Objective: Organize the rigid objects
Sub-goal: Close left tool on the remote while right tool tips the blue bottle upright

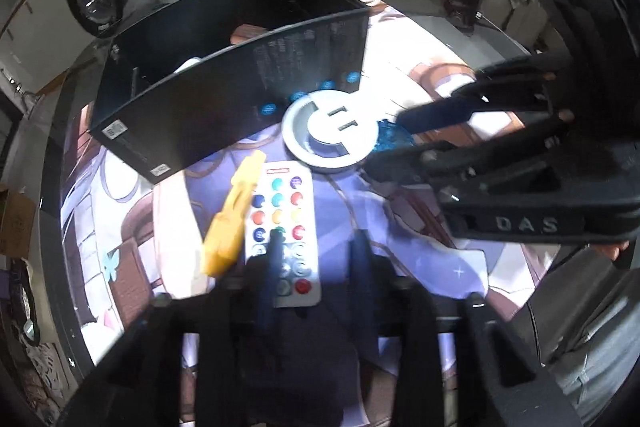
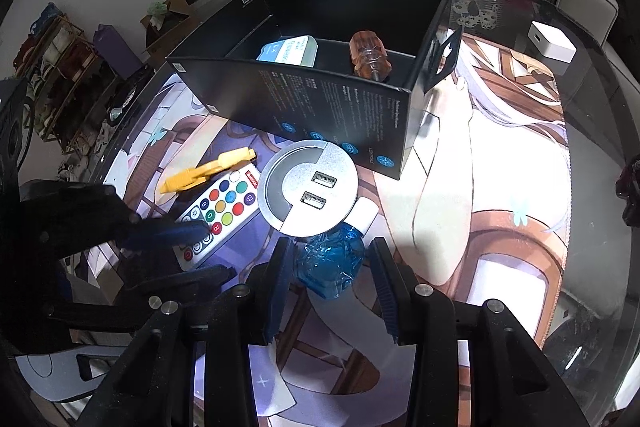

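Right claw [image 2: 330, 269] spread wide, straddling crinkled blue plastic bottle [image 2: 332, 263] lying on counter beside round silver USB hub [image 2: 307, 187]. Left claw [image 1: 316, 247] wide, over white colour-button remote [image 1: 282, 227].

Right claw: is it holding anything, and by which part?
Nothing held. The right claw is open, its fingers either side of the blue bottle, not closed on it.

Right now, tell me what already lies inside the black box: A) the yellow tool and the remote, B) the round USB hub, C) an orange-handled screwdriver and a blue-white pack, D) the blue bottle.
C: the orange-handled screwdriver and the blue-white pack lie inside the black box.
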Demonstrator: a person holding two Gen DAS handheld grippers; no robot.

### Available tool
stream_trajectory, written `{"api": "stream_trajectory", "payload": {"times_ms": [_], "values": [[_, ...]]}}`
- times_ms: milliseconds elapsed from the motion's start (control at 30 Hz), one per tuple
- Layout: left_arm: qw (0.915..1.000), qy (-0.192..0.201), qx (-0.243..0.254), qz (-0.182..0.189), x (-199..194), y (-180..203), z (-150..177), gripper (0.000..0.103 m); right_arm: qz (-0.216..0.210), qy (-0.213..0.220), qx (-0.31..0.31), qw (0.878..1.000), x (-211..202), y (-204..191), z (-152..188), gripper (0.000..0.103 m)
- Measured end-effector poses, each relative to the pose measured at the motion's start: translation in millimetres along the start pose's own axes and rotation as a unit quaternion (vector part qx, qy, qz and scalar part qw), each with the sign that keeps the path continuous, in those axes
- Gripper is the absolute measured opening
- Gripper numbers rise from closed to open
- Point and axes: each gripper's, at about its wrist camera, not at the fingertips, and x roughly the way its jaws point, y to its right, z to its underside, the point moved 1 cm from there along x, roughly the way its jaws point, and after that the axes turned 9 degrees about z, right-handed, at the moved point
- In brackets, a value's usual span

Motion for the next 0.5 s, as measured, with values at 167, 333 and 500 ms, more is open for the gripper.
{"api": "stream_trajectory", "payload": {"times_ms": [167, 333, 500], "values": [[0.9998, -0.012, -0.014, 0.002, 10, -15, -2, 0.052, -0.002, 0.0, 0.0, 1.0, 0, 0, 0, 0.04], [0.9998, -0.008, -0.02, 0.003, 12, -19, -4, 0.054, -0.002, 0.001, -0.003, 1.0, 0, -1, 1, 0.04], [0.9998, -0.011, -0.019, 0.003, 11, -14, -6, 0.038, 0.001, 0.0, -0.011, 1.0, 1, -5, 2, 0.04]]}}
